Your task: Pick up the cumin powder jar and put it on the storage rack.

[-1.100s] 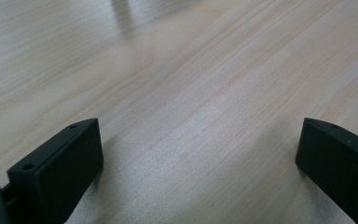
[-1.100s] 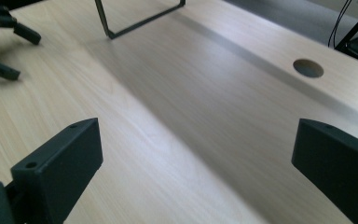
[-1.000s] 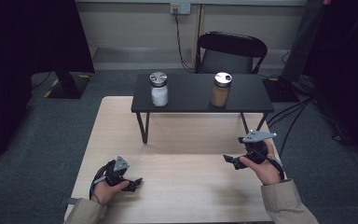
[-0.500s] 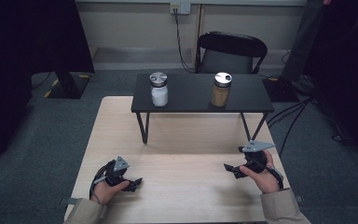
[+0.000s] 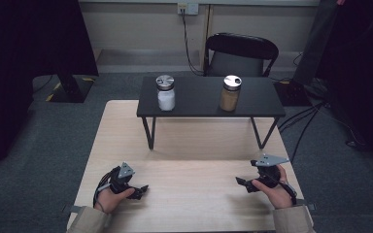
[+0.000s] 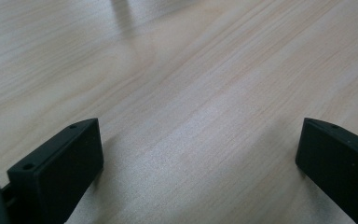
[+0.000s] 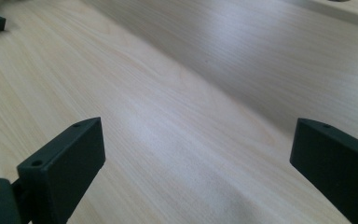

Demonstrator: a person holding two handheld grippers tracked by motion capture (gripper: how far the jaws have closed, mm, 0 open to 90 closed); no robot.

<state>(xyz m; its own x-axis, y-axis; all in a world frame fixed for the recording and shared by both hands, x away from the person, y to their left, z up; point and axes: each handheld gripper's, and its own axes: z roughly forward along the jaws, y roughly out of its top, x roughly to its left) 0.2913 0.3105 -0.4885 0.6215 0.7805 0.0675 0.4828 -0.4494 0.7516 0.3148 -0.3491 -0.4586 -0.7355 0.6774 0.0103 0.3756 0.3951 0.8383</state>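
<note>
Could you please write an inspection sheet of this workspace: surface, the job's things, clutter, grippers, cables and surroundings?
Surface: light wooden table, bare near the hands; a black low shelf stands on its far part.
Job's things: jar of white powder and jar of brown powder, upright and apart on the shelf.
Clutter: nothing seen.
Grippers: left gripper and right gripper low over the table's near part, jaws wide apart, empty.
Cables: black cables on the floor at right; one hangs from a wall socket.
Surroundings: grey carpet, black chair behind the shelf.
</note>
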